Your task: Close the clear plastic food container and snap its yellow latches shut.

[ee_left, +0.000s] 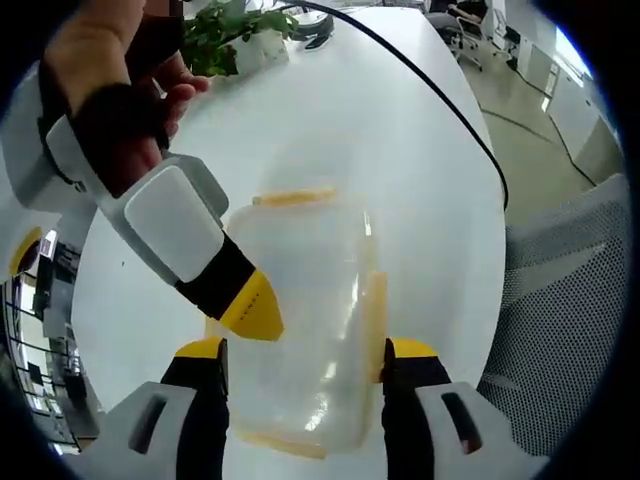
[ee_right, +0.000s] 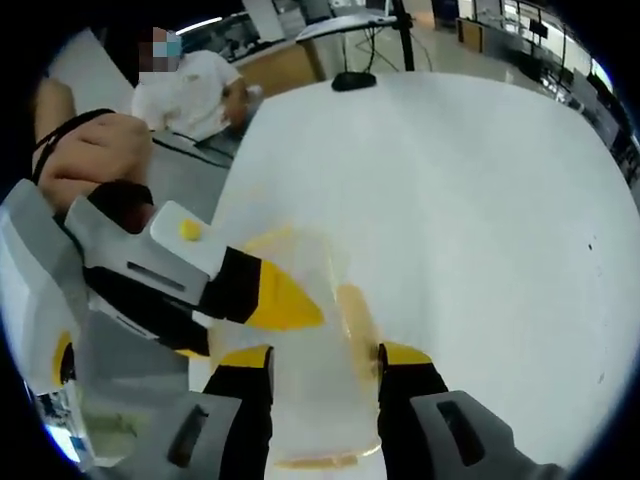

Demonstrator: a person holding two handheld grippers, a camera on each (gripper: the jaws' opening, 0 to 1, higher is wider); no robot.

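The clear plastic container [ee_left: 300,290] lies on the white table [ee_left: 400,140], its lid on top. Yellow latches show at its far edge [ee_left: 295,197] and along its right side [ee_left: 375,310]. My left gripper [ee_left: 305,350] is open, with its jaws on either side of the container. My right gripper [ee_left: 252,308] reaches in from the upper left, its yellow tip resting on the lid. In the right gripper view, the right gripper [ee_right: 322,355] is open and also straddles the container [ee_right: 315,400]. The left gripper [ee_right: 280,305] comes in from the left over the lid, near a yellow latch [ee_right: 355,310].
A potted green plant [ee_left: 225,35] stands at the table's far end, and a black cable [ee_left: 430,90] runs across the top. A grey mesh chair [ee_left: 570,290] is to the right. A person in white [ee_right: 195,90] sits beyond the table, near a black stand base [ee_right: 355,80].
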